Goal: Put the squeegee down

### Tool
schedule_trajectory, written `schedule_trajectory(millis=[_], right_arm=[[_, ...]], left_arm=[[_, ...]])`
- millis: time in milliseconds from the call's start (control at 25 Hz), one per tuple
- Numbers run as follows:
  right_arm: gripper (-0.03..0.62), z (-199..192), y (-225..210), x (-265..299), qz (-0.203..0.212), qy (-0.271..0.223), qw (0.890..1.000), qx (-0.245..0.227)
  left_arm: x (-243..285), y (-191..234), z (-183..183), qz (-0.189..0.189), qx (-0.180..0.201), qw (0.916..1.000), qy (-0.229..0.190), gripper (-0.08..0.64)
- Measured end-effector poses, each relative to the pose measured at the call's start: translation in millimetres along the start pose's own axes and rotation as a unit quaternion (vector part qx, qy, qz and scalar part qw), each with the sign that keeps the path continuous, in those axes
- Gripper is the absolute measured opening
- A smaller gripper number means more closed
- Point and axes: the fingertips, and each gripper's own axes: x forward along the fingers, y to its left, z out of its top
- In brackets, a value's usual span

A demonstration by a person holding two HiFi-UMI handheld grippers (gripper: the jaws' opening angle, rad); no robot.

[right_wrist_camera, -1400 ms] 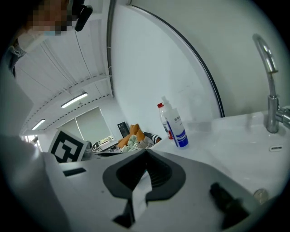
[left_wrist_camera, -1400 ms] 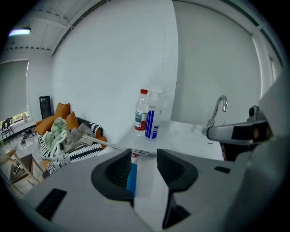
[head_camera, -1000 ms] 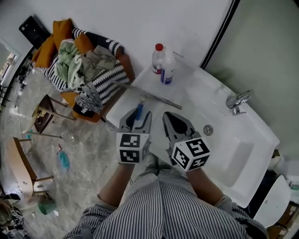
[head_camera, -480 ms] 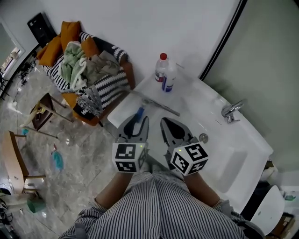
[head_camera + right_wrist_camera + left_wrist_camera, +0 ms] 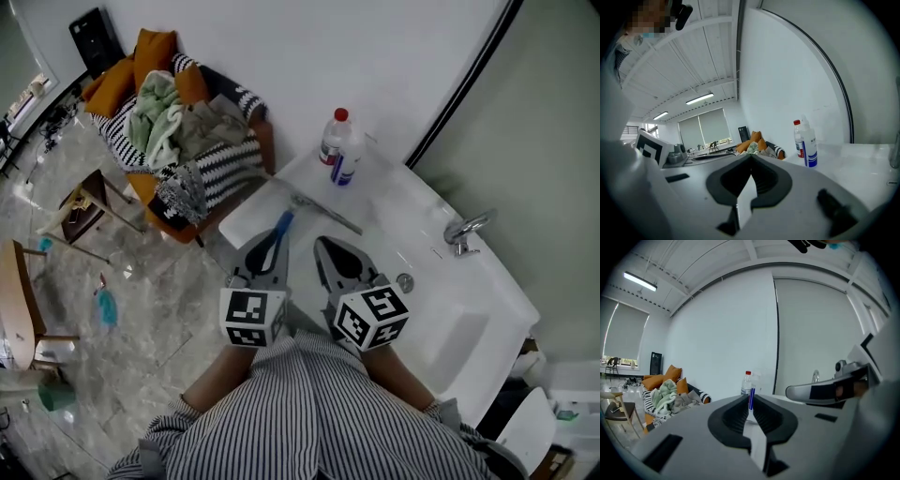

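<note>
**Surface** (image 5: 398, 202): white sink top. Two bottles (image 5: 339, 148) stand at its far corner and serve as the reference here. The basin (image 5: 450, 328) is sunk to the right of the bottles and nearer the person. The tap (image 5: 462, 230) is to their right.

**Chair** (image 5: 202, 169): left of the bottles, off the surface, heaped with clothes (image 5: 164, 112).

**Left tongs** (image 5: 278, 240): nearer than the bottles and slightly left, over the front edge of the surface. They are closed on the blue handle of the squeegee (image 5: 321, 212). The left gripper view shows a blue strip pinched between the tips.

**Right tongs** (image 5: 325, 248): nearer than the bottles, just beside the left pair. They are closed with the tips meeting and nothing between them.

**Squeegee**: between the tongs and the bottles. The blade lies crosswise low over the surface and the handle runs back into the left tongs. Whether the blade touches the surface cannot be determined.

**Handling assessment**: judged a light item with a stiff handle and frame and a soft rubber edge.
- **Hold:** the handle is the sound place to grip. The blade is thin and likely to flex or slip.
- **Release:** held by the handle, the blade end is likely to drop first. The smooth surface may then let it slide.
- **Recommendation:** rest the blade flat before releasing.
- **Status:** the task is not complete while the left tongs grip the handle.
</note>
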Motion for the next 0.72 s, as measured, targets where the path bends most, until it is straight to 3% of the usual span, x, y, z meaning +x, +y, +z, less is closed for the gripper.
schedule_trajectory(millis=[280,720], right_arm=[[0.015,-8,14,4,0.005,0.013,1.0,-0.016],[0.015,-21,21,4,0.01,0.032,0.999,-0.028]], left_arm=[[-8,3,-3,-0.007,-0.045,0.999,-0.002,0.025],[-11,-4,-14,-0.025,-0.063,0.9976,0.016,0.021]])
